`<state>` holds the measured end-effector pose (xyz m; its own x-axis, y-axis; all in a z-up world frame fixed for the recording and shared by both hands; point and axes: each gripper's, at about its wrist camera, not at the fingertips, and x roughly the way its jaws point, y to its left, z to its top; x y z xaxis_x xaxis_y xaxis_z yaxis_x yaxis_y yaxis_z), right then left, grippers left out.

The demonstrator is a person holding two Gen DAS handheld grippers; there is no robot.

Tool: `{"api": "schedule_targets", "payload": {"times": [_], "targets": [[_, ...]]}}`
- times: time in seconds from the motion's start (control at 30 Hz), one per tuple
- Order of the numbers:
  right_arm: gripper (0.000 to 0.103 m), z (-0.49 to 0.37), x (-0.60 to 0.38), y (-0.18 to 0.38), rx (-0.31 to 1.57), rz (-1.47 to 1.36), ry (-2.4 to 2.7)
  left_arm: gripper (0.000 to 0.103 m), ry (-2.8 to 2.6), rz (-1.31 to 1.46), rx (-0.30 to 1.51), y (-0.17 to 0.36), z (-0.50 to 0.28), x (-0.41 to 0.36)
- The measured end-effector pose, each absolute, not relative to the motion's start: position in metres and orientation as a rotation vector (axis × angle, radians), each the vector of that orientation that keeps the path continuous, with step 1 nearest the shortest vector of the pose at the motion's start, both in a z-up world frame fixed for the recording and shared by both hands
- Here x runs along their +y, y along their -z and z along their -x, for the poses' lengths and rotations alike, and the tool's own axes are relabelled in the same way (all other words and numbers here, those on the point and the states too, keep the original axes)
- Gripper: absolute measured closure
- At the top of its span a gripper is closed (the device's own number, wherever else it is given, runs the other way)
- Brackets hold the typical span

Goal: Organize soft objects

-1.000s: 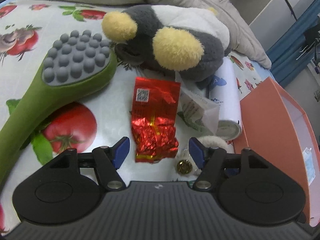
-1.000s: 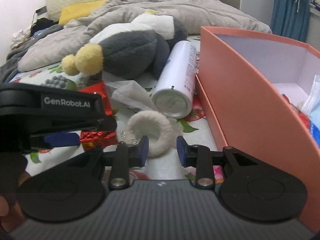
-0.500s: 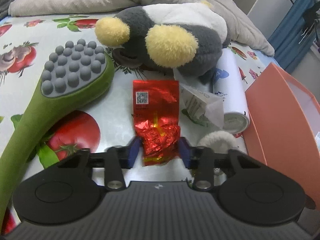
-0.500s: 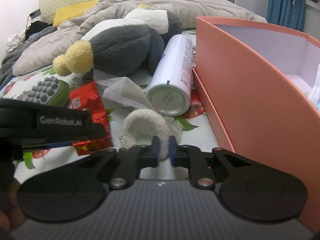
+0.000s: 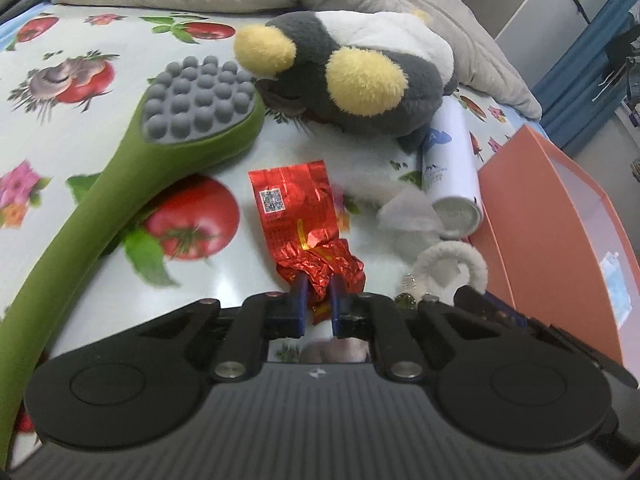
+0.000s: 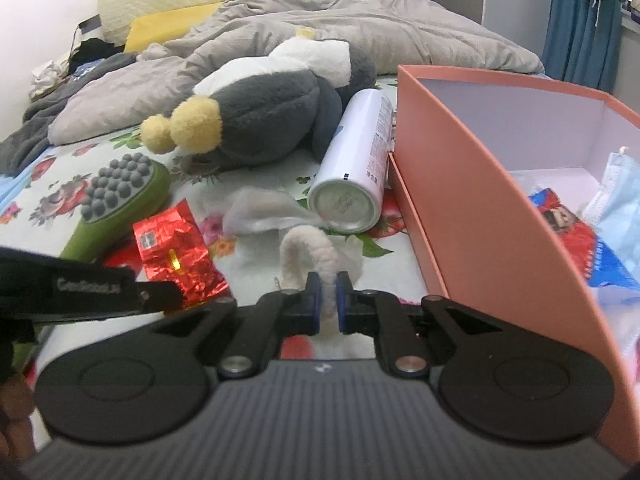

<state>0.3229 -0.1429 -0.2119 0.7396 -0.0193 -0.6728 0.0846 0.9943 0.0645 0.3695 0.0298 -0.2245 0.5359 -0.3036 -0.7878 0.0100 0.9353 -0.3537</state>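
My left gripper (image 5: 318,300) is shut on the crumpled near end of a red foil packet (image 5: 296,208), which also shows in the right wrist view (image 6: 176,248). My right gripper (image 6: 327,304) is shut on a white fluffy hair ring (image 6: 308,248), lifted off the sheet; the ring shows in the left wrist view (image 5: 450,264). A grey, white and yellow plush toy (image 5: 360,76) lies behind them (image 6: 276,120). The salmon box (image 6: 480,184) stands open to the right (image 5: 552,208).
A green massage brush (image 5: 132,168) lies left on the fruit-print sheet (image 5: 60,128). A white spray can (image 6: 356,168) lies against the box beside a crumpled tissue (image 6: 264,212). The box holds a blue mask (image 6: 616,196) and packets. A grey duvet (image 6: 360,28) lies behind.
Both grippers closed: the left on the red foil packet, the right on the white hair ring. The ring has risen off the sheet and the packet has shifted.
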Motion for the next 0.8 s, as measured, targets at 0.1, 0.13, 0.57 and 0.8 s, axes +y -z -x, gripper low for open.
{"api": "schedule_targets", "payload": {"times": [0.1, 0.13, 0.57, 0.8], "targets": [[0.091, -0.312, -0.144, 0.206, 0.742, -0.083, 0.043, 0.091, 0.191, 0.338, 0.99, 0.22, -0.354, 0.036], [0.091, -0.307, -0.145, 0.204, 0.745, -0.082, 0.036, 0.091, 0.189, 0.349, 0.989, 0.218, -0.348, 0.039], [0.091, -0.241, -0.142, 0.184, 0.856, -0.094, -0.098, 0.092, 0.207, 0.402, 1.036, 0.21, -0.249, 0.061], [0.091, -0.207, -0.144, 0.182, 0.933, -0.179, -0.129, 0.092, 0.203, 0.417, 1.049, 0.203, -0.195, 0.078]]}}
